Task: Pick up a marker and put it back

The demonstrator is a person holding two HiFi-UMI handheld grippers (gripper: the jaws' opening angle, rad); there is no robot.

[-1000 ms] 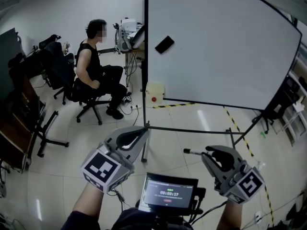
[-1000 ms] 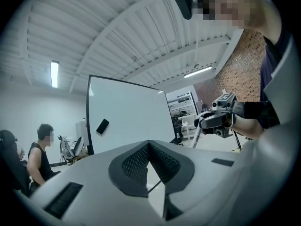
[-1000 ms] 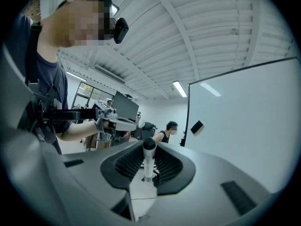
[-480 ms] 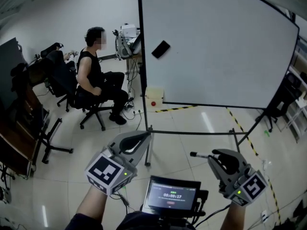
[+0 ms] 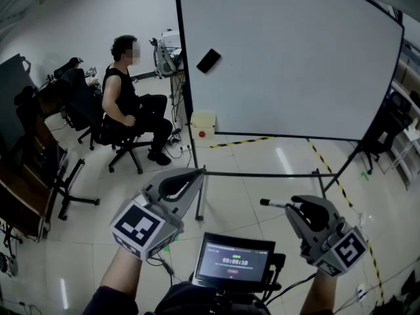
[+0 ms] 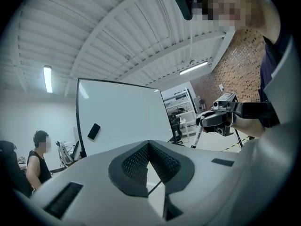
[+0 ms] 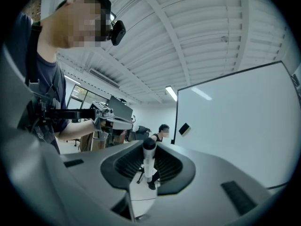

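The whiteboard [image 5: 289,58] has a smooth, faintly glossy white face. The floor [image 5: 256,159] is pale and shiny, with bright streaks of reflection. The left gripper [image 5: 199,172] and right gripper [image 5: 289,206] look like matt grey plastic, with dark, finely ribbed pads [image 6: 136,164]. The marker [image 7: 149,160] is smooth pale plastic.

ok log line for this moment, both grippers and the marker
right gripper: shut on marker, pointing level | left gripper: shut, empty | whiteboard: ahead, marker clear of it
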